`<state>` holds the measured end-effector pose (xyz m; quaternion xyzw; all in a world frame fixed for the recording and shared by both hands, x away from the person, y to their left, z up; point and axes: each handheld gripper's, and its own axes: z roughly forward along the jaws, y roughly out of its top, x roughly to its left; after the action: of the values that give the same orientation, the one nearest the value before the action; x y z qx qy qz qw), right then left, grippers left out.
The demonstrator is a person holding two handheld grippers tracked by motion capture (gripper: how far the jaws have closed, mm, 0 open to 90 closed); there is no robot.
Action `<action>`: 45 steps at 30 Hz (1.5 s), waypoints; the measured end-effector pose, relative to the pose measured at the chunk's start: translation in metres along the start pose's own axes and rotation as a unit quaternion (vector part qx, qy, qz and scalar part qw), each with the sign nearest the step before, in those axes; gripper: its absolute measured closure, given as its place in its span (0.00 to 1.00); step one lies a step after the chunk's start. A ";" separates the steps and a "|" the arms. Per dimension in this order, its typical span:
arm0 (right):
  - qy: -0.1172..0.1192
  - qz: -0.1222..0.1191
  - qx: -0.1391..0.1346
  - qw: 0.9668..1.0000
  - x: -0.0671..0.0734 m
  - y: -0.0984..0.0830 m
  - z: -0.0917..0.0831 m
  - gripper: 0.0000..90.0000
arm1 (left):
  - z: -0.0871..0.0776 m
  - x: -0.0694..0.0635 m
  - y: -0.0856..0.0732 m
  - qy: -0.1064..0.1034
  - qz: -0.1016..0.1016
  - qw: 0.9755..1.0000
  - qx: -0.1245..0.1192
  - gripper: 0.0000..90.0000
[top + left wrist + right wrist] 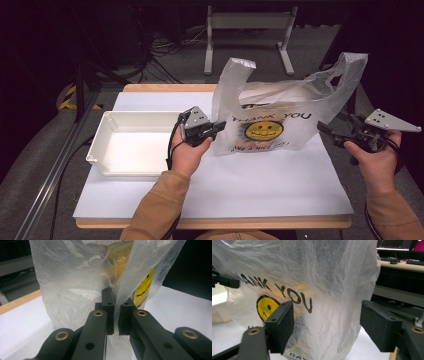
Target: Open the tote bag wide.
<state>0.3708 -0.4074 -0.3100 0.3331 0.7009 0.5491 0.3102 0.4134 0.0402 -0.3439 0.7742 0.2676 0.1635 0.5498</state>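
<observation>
A thin white plastic bag (272, 107) with a yellow smiley face and "THANK YOU" print stands upright on the white table top, handles up. My left gripper (218, 127) is at the bag's left edge, shut on a fold of the bag film (115, 312); yellowish contents show dimly through the film. My right gripper (325, 131) is open just off the bag's right side. In the right gripper view the bag (317, 290) bulges between the wide-apart pads (282, 325), touching neither clearly.
An empty white rectangular bin (132, 145) sits on the table left of my left hand. The white table top (260, 180) has free room in front of the bag. A metal frame leg (210, 45) stands beyond the far edge.
</observation>
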 end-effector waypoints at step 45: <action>0.044 0.021 0.101 0.994 0.003 -0.033 0.055 1.00 | 0.028 0.013 -0.031 0.011 -0.026 0.995 0.100 0.99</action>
<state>0.4087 -0.3796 -0.3535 0.3526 0.7586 0.4961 0.2325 0.4319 0.0346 -0.3831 0.8163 0.3089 0.1302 0.4704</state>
